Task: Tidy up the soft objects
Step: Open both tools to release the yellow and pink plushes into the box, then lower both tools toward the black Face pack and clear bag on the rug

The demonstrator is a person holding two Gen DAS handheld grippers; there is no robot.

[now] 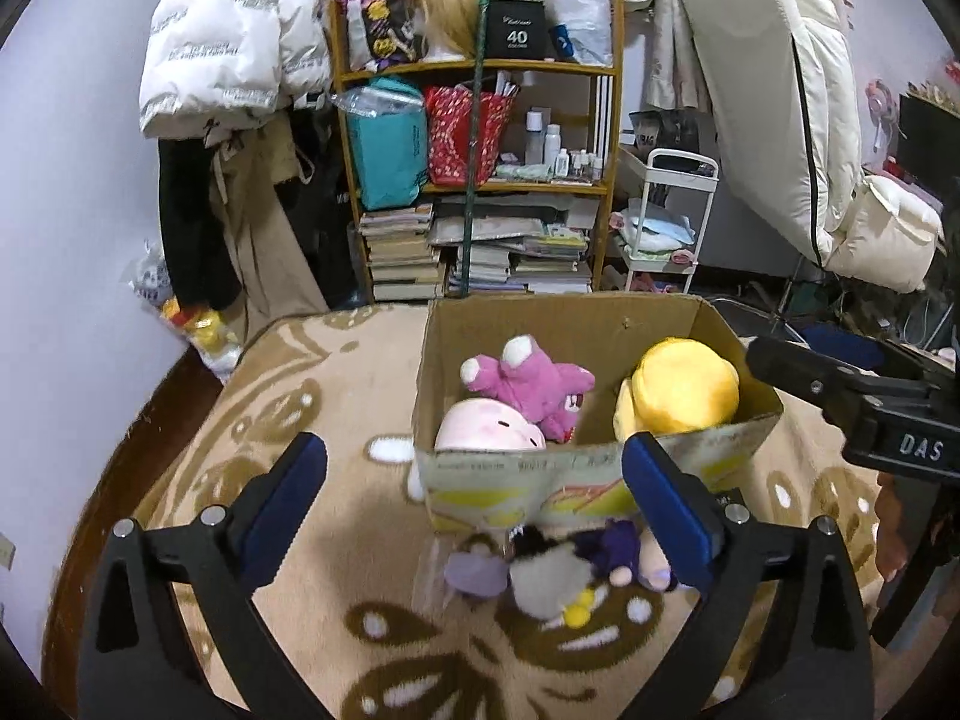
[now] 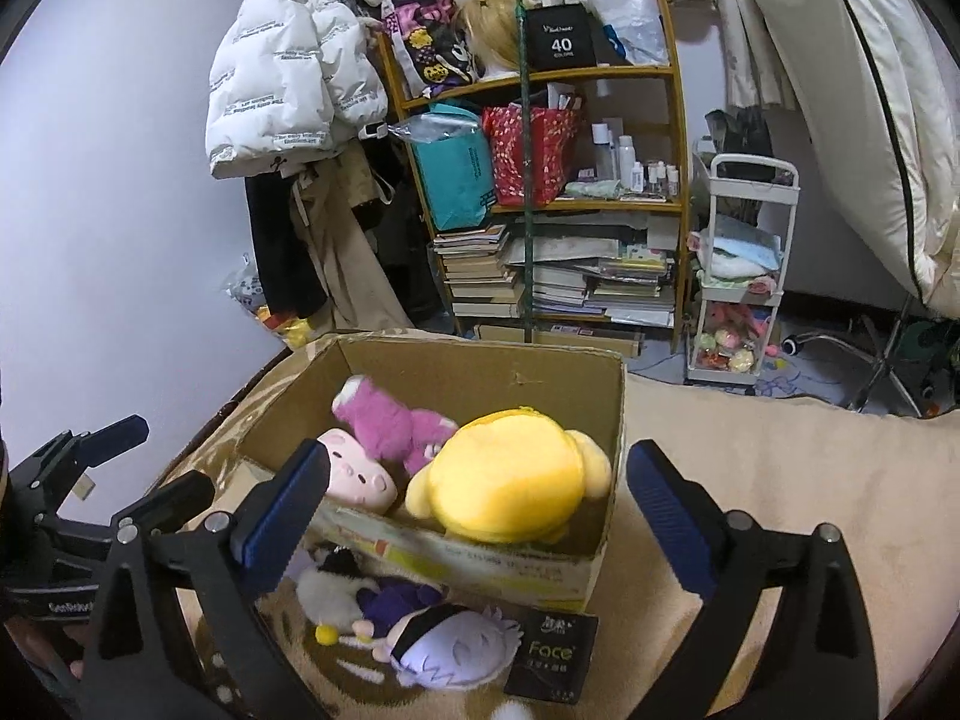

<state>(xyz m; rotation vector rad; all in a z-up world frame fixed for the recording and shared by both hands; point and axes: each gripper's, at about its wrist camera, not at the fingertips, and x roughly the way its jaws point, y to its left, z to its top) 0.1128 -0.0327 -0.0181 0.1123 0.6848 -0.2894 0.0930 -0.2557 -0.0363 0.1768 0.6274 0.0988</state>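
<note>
An open cardboard box (image 1: pixel 570 312) (image 2: pixel 480 372) stands on a beige patterned blanket (image 1: pixel 288 378). Inside it lie a yellow plush (image 1: pixel 684 387) (image 2: pixel 510 480), a magenta plush (image 1: pixel 528 381) (image 2: pixel 390 420) and a pale pink round plush (image 1: pixel 486 426) (image 2: pixel 354 468). On the blanket against the box's near wall lie small dolls: a grey-white one (image 1: pixel 552 576) (image 2: pixel 330 594) and a purple-haired one (image 2: pixel 456 642). My left gripper (image 1: pixel 474 447) hangs open above these dolls, holding nothing. My right gripper (image 2: pixel 478 450) is open and empty over the box's near edge, above the yellow plush.
A black packet marked "Face" (image 2: pixel 552 654) leans on the box front. Beyond the bed stand a crowded bookshelf (image 1: pixel 480 180), a white trolley (image 2: pixel 744 264), a hanging white puffer jacket (image 1: pixel 222 30) and propped bedding (image 1: pixel 798 108). The other gripper shows at each view's side.
</note>
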